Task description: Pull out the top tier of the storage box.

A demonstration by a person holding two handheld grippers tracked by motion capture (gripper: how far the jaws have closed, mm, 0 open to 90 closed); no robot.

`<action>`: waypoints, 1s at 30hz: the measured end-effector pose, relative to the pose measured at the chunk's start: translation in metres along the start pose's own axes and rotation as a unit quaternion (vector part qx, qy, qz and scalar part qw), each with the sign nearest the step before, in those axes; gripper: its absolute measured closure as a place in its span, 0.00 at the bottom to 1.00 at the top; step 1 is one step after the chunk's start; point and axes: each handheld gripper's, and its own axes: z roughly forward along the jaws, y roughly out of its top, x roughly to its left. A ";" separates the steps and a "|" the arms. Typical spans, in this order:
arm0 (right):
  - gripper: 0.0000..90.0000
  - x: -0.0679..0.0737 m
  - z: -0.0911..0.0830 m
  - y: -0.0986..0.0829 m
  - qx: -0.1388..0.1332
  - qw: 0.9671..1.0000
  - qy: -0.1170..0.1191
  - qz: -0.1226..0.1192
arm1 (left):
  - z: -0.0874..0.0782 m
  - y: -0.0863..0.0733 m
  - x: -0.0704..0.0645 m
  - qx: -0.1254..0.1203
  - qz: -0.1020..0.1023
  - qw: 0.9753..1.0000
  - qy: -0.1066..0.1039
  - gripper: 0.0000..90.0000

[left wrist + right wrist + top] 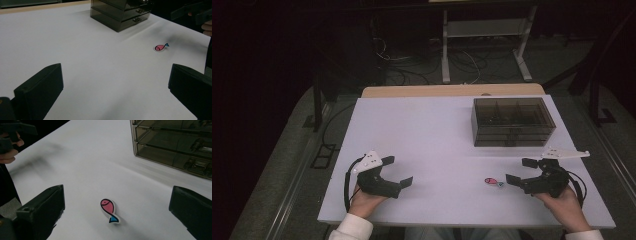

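A small pink fish-shaped piece with a blue tail (493,181) lies flat on the white table (432,130), front right of centre. My right gripper (521,171) stands open just to its right, jaws spread wide and pointing at it; in the right gripper view the fish (109,210) lies on the table between and a little ahead of the two jaws. My left gripper (397,171) is open near the front left, nothing between its jaws. From the left gripper view the fish (160,47) lies far off to the right.
A smoky translucent drawer box (513,121) stands at the back right of the table, drawers shut, small handles facing the front (197,145). A wooden strip (452,90) borders the table's far edge. Beyond it the floor holds cables and a white frame.
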 end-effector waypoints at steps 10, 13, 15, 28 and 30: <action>0.01 -0.004 -0.005 0.010 0.019 1.000 -0.013 0.016 | 0.000 0.000 0.000 0.001 -0.001 1.000 0.005 0.00; 0.01 -0.007 -0.007 0.015 0.018 0.999 -0.013 0.024 | 0.000 0.000 0.000 0.002 -0.001 1.000 0.006 0.00; 0.01 -0.008 -0.008 0.018 0.017 0.999 -0.012 0.027 | 0.000 0.000 0.000 0.001 -0.001 1.000 0.006 0.00; 0.01 -0.012 -0.003 0.032 0.029 0.999 -0.003 0.037 | 0.001 0.000 0.000 0.003 0.001 1.000 0.006 0.00; 0.01 -0.014 0.000 0.035 0.029 0.999 -0.001 0.044 | 0.001 0.000 0.000 0.003 0.000 1.000 0.006 0.00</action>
